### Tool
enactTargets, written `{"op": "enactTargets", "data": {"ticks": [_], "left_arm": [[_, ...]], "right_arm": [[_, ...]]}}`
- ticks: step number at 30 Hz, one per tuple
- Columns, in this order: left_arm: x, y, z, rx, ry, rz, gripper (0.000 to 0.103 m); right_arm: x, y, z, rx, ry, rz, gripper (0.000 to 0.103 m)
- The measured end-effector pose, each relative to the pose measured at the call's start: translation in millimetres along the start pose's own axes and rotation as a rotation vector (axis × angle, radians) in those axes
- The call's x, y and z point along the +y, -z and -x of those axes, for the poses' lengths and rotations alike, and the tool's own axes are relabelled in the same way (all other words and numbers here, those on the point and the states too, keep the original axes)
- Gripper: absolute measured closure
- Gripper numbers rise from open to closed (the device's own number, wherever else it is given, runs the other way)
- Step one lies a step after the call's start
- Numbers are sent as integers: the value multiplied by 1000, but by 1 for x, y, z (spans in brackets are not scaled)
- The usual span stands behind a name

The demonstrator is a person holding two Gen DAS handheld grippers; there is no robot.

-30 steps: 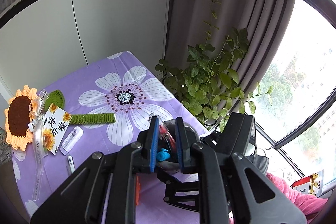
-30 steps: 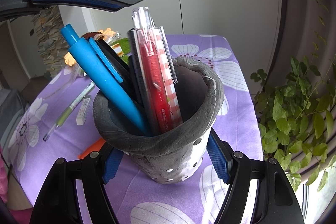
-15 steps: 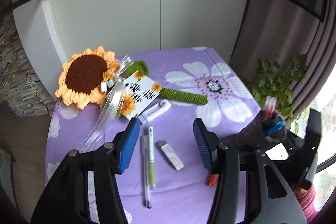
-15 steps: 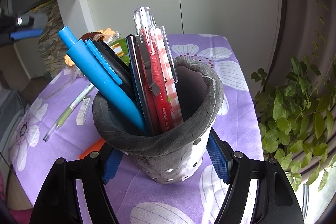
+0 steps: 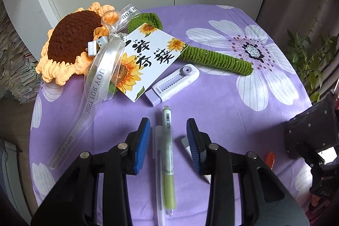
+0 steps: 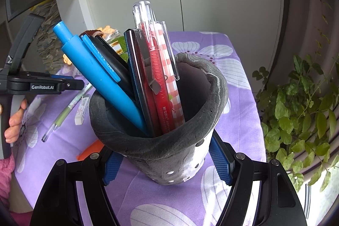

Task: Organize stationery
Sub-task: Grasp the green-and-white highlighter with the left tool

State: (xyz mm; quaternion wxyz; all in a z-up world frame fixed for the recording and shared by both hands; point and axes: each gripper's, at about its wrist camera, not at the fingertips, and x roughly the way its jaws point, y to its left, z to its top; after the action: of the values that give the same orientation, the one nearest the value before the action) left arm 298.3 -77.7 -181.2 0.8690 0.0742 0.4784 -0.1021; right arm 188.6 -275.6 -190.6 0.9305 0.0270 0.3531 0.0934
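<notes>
Setting: purple cloth with large white flowers (image 5: 250, 50) covers the counter (image 5: 222, 111); white cupboard doors stand behind it, a leafy plant (image 6: 296, 103) at the right by the window.
Writing seen: a white ribbon (image 5: 93, 90) on a crocheted sunflower (image 5: 70, 43) reads "JUST FOR YOU"; a sunflower card (image 5: 146, 58) beside it carries bold black Chinese characters; the other tool seen from the right wrist is marked "GenRobot.AI"; a red pen (image 6: 161, 86) bears a small "M&G" mark.
Left gripper: the left gripper (image 5: 168, 141) hangs over the near middle of the counter, pointing down; its blue pads stand apart on either side of a green pen (image 5: 168, 154), not pressing it. The jaws have just been closing.
Green pen: lies flat on the cloth, pointing near to far, tip towards the camera; a clear pen (image 5: 159, 162) lies just beside it on the left, a white eraser (image 5: 186, 145) on the right, partly hidden by the pad.
Utility knife: a lilac and white utility knife (image 5: 173, 84) lies farther off, next to the card.
Right gripper: the right gripper (image 6: 167, 162) clamps a grey pen holder (image 6: 169, 151) from both sides; a blue pen (image 6: 97, 75), dark pens and a red-checked pen (image 6: 169, 69) stand inside.
Orange item: an orange object (image 6: 89, 149) lies near the holder's left; I cannot tell what it is.
Change: a second ago the left gripper was at the holder with the blue pen between its pads; now it is over the loose pens, lower and nearer them than half a second ago. The right gripper and holder have not moved.
</notes>
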Motion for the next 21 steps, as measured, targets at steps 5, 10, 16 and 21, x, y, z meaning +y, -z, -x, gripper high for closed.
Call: {"op": "enactTargets", "data": {"ticks": [5,10,16,21], "left_arm": [[0,-11,-21,49,-23,6,73],[0,-15,-30,76,6,17,93],[-3,-12,-30,90,41,11,95],[-9,1,-8,66,90,3,95]], "right_arm": [[0,0,-1,2,1,-1,29],[-1,-1,-1,3,0,-1,29],[0,-1,-2,10,-1,-3,29],[-1,-1,-3,10,0,-2,29]]}}
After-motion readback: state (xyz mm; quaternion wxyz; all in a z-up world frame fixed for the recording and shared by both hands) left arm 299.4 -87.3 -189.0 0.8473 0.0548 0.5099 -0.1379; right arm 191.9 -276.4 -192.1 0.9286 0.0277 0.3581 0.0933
